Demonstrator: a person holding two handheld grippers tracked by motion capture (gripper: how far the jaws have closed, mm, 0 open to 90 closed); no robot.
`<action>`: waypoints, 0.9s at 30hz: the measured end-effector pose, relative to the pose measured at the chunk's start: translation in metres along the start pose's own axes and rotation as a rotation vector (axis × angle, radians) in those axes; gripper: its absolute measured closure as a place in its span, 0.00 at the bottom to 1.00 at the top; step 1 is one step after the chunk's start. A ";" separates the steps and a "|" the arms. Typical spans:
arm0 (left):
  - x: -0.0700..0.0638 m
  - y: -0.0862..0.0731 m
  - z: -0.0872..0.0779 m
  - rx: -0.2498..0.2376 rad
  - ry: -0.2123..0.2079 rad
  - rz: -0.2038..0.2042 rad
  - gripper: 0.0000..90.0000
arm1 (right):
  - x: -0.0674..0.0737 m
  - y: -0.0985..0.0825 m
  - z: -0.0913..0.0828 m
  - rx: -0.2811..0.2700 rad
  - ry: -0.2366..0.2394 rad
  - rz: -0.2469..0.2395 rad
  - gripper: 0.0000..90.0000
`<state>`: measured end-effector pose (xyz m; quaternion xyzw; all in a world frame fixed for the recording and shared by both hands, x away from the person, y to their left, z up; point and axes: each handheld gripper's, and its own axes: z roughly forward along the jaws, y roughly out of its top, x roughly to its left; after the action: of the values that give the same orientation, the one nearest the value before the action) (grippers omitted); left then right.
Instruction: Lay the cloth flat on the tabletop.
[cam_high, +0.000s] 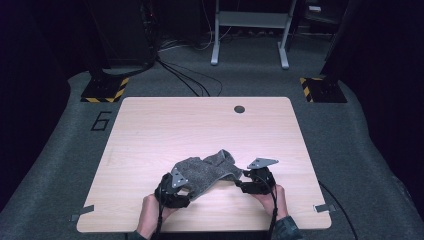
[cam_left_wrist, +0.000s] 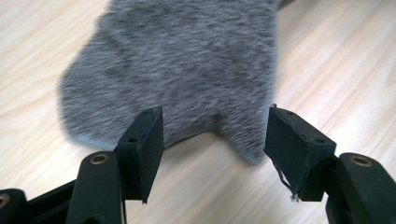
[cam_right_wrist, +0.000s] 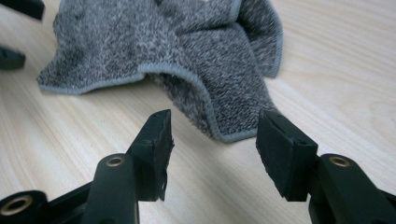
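Just ahead of both your tools lay the crumpled grey terry cloth (cam_high: 209, 170), loose on the pale wooden tabletop (cam_high: 165, 125). Your left gripper (cam_left_wrist: 212, 135) stood wide apart with nothing between its pads, the cloth's near edge lying just beyond them. Your right gripper (cam_right_wrist: 212, 140) was equally spread and empty, a folded corner just past its tips. Nothing blocked either tool. From above, the left gripper's grey plate covered part of the cloth. The left gripper view blurred the pile; the right showed its hemmed edge.
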<state>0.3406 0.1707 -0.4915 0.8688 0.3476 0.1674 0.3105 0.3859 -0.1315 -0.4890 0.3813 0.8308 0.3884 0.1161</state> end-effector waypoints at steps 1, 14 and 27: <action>-0.003 0.001 0.003 0.000 -0.002 0.006 0.41 | -0.001 0.000 -0.002 -0.016 0.006 0.016 0.49; -0.005 -0.005 0.019 0.034 -0.006 0.011 0.59 | -0.030 0.010 0.024 0.069 -0.084 0.046 0.57; 0.003 -0.010 0.016 0.028 0.003 0.011 0.88 | -0.031 0.012 0.039 0.120 -0.060 -0.004 0.82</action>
<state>0.3458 0.1723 -0.5098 0.8747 0.3457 0.1656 0.2966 0.4328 -0.1272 -0.5100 0.3976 0.8494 0.3262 0.1186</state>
